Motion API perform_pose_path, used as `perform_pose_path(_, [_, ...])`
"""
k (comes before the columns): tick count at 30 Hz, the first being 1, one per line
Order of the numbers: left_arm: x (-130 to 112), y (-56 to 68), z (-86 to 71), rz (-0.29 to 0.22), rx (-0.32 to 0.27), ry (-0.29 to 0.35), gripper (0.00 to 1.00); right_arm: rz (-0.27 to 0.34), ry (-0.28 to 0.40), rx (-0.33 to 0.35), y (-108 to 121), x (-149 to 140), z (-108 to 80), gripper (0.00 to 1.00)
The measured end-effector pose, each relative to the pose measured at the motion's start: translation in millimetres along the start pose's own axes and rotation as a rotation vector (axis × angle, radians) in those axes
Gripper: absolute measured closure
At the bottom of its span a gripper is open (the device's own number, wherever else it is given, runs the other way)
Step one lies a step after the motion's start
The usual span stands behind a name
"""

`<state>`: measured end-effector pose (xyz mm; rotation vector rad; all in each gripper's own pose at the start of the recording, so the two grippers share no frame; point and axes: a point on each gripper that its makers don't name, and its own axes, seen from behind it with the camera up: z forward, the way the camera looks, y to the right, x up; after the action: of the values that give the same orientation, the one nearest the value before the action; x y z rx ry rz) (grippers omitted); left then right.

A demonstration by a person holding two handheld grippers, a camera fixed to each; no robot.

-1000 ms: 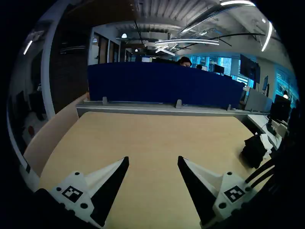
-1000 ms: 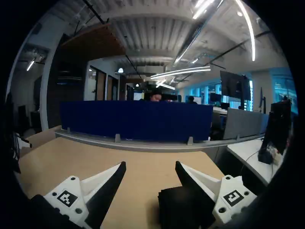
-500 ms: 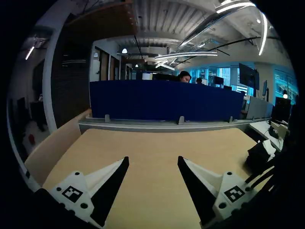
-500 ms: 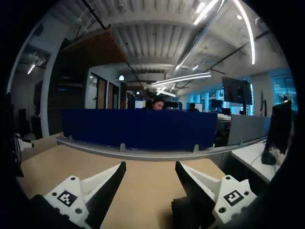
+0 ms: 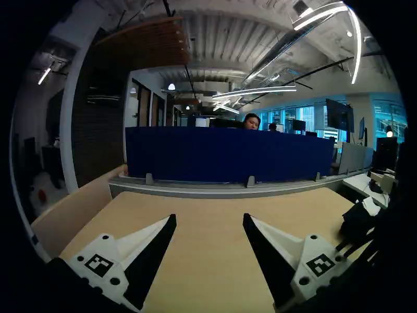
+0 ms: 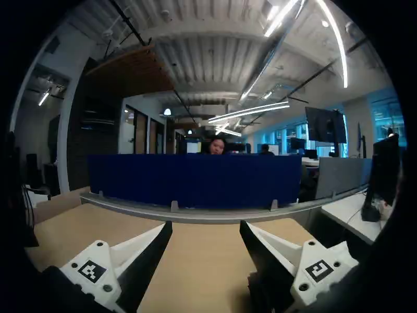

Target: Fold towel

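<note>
**Left gripper view.** The left gripper is level over the table. Its jaws stand wide apart with bare wood between the tips, and nothing is gripped. Each white finger carries a square black-and-white marker.

The towel is a dark, folded mass on the table at the far right edge of the frame. It is well apart from the right-hand finger and is not touched by either finger. A small pale piece sits at its top; I cannot tell what it is. Black cables cross just below it.

**Right gripper view.** The right gripper also has its jaws spread wide and holds nothing, with open tabletop showing in the gap. The towel appears as a dark block low in the frame, partly hidden behind the inner edge of the right-hand finger. I cannot tell whether the finger touches it.

**Middle distance.** A grey rail runs along the back edge of the table. A blue divider panel stands upright on the rail, held by small grey brackets.

**Far.**
- A person's head shows above the divider.
- In the right gripper view, a pale neighbouring desk lies to the right, with a dark monitor on it.
- Another screen hangs higher up.
- Long curved light strips run across the exposed ceiling.
</note>
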<state>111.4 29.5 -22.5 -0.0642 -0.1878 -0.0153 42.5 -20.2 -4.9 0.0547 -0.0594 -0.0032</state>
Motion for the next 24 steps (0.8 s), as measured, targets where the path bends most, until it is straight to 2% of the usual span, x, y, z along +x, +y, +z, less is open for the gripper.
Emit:
perform_pose_path(6, [-2.1,-4.2,-0.6,0.017,0.017,0.046,0.05,0.000,0.006,0.016,-15.8,-2.5,0.4,0.00])
perform_pose_path(15, [-22.7,-20.8,-0.5,0.099,0.080,0.090,0.05,-0.016,-0.001,0.025,-26.5,-5.1,1.7,0.00])
perform_pose_path(19, [-29.5,-22.1,2.5,0.146,0.094,0.111,0.05,-0.017,0.000,0.033,-30.8,-6.5,3.4,0.00])
perform_pose_path(24, [-41.1,-17.3,7.5,0.202,0.093,0.133,0.05,-0.016,-0.001,0.039,-34.9,-12.2,7.7,0.00])
